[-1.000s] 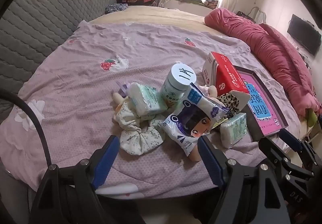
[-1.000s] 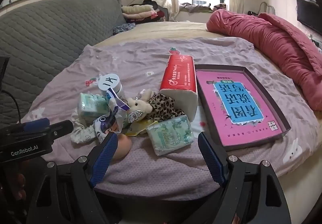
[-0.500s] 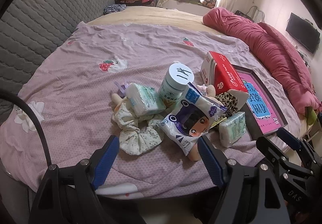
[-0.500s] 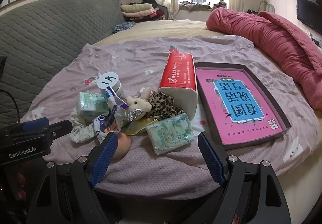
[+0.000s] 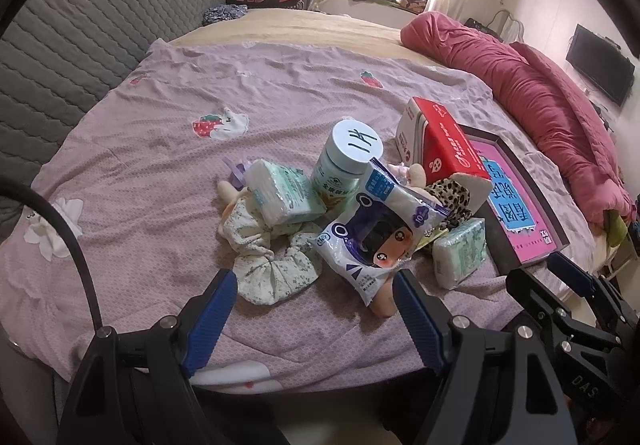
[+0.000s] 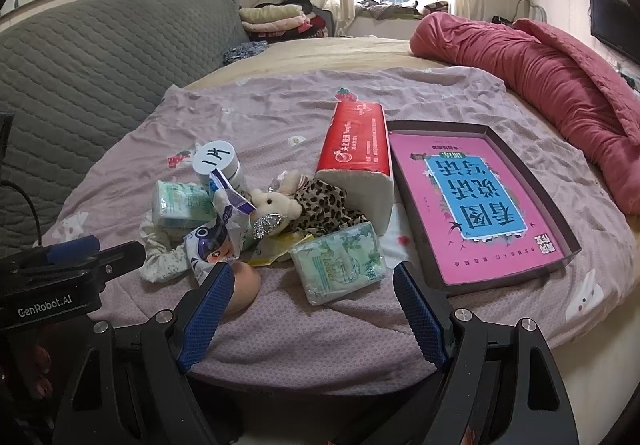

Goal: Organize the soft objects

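A pile of small things lies on the purple bedspread point(image 5: 140, 165): a floral scrunchie point(image 5: 272, 265), a cartoon-print packet point(image 5: 380, 237), two green tissue packs point(image 5: 280, 193) point(image 6: 338, 263), a leopard-print plush toy point(image 6: 304, 201), a red tissue pack point(image 6: 356, 149) and a white-lidded bottle point(image 5: 348, 161). My left gripper point(image 5: 312, 285) is open and empty, just short of the scrunchie and packet. My right gripper point(image 6: 310, 279) is open and empty, in front of the near tissue pack. A dark box lid with a pink lining point(image 6: 476, 201) lies to the right.
A rolled red quilt point(image 6: 540, 65) lies along the right side of the bed. A grey quilted headboard point(image 6: 100, 57) stands on the left. Folded bedding point(image 6: 276, 17) is stacked at the back. The bed's front edge is just under both grippers.
Both grippers have moved slightly closer to the pile. Nothing on the bed has moved, and both grippers stay open.
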A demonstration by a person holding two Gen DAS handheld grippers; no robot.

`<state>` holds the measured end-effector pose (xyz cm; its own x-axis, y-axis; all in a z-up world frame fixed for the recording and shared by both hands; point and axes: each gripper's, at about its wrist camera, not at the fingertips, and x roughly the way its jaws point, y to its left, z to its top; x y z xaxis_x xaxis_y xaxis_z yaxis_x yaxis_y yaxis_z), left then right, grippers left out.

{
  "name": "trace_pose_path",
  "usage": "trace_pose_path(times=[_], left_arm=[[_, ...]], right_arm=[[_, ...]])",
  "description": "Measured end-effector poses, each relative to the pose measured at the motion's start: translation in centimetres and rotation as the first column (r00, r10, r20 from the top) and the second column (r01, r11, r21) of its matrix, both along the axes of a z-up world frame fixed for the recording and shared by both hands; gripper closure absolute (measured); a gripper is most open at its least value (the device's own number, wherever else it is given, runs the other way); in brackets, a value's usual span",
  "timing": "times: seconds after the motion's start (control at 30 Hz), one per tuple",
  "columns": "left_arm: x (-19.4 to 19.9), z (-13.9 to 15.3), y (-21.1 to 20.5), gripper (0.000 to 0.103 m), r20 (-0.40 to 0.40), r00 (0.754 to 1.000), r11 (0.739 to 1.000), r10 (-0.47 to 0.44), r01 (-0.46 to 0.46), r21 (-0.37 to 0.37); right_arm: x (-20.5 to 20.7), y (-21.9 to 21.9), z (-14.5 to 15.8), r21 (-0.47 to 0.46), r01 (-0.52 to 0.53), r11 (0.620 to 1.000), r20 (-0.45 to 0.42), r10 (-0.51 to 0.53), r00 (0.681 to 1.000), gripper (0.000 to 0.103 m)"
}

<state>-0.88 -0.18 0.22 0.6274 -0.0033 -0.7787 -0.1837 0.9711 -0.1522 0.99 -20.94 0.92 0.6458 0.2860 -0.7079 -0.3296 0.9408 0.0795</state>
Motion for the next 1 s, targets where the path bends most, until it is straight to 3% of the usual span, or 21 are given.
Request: trace_pose_path(times=[0.5,0.73,1.0], left_arm=[[0.1,-0.5,0.3,0.023,-0.013,1.000,1.000,-0.002,0.001,-0.023],[0.9,-1.1,-0.9,0.023,-0.005,0.998,0.997,-0.064,0.064,-0.036],[3.8,-2.7,-2.8,0.023,-0.028,0.992,0.992,-0.124,0.124,-0.012]], right_arm=[[0.3,-0.1,-0.4,0.007,0.004,1.000,-0.017,-0.004,1.000,0.020],[0.8,-0.4,-1.0,0.021,0.012,1.000,-0.045,-0.011,0.999,0.020],[2.5,-0.9,-2.7,0.027,0.044,0.999,-0.136,-0.040,0.990,0.020]])
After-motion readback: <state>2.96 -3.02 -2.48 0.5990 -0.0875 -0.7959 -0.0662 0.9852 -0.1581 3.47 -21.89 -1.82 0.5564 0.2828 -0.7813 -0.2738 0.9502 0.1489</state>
